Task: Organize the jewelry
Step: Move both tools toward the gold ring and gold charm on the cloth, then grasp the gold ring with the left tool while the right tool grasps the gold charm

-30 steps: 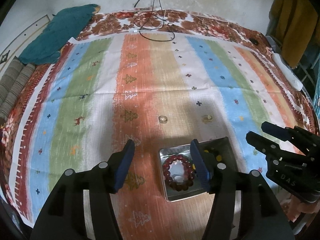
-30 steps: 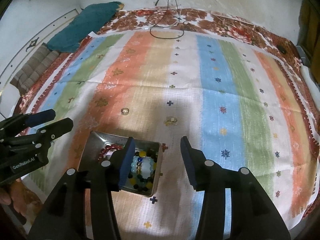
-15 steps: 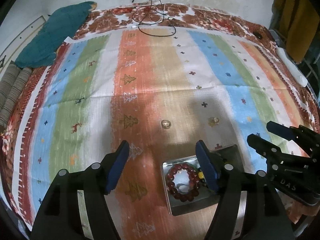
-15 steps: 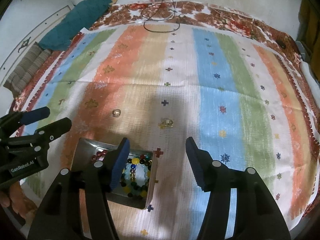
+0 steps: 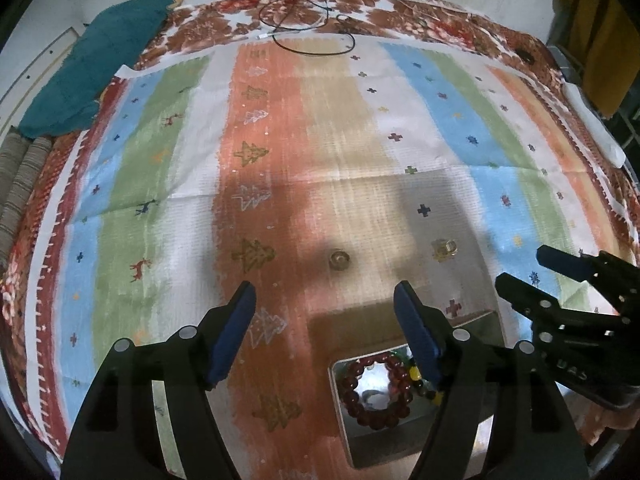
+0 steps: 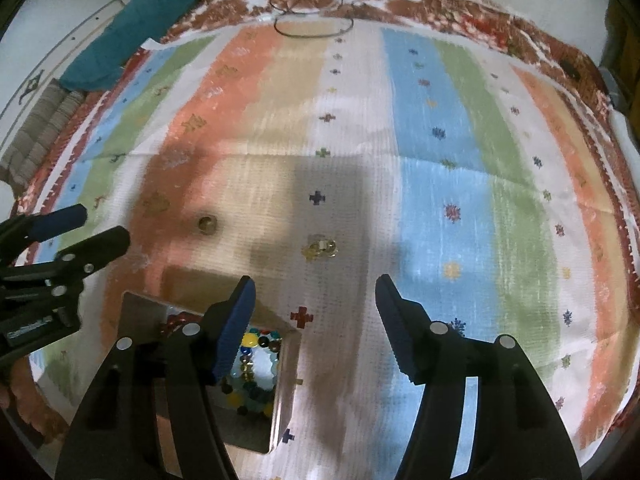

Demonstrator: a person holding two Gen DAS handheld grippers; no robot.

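A metal tray (image 5: 348,436) (image 6: 144,310) lies on the striped cloth near its front edge. In it lie a dark red bead bracelet (image 5: 376,392) and a multicoloured bead bracelet (image 6: 252,364). Two small gold pieces lie on the cloth beyond the tray: a ring (image 5: 339,258) (image 6: 207,223) and a small gold cluster (image 5: 444,248) (image 6: 320,247). My left gripper (image 5: 326,332) is open and empty above the cloth, just short of the ring. My right gripper (image 6: 314,322) is open and empty, just short of the cluster. Each gripper shows in the other's view.
The striped cloth (image 5: 280,140) covers a floral bedspread. A teal cloth (image 5: 100,68) lies at the far left, a black cable (image 5: 312,28) at the far edge, a white object (image 5: 596,128) at the right edge.
Both grippers have moved forward over the cloth, away from the tray. The tray now sits lower in both views and the ring and cluster are closer.
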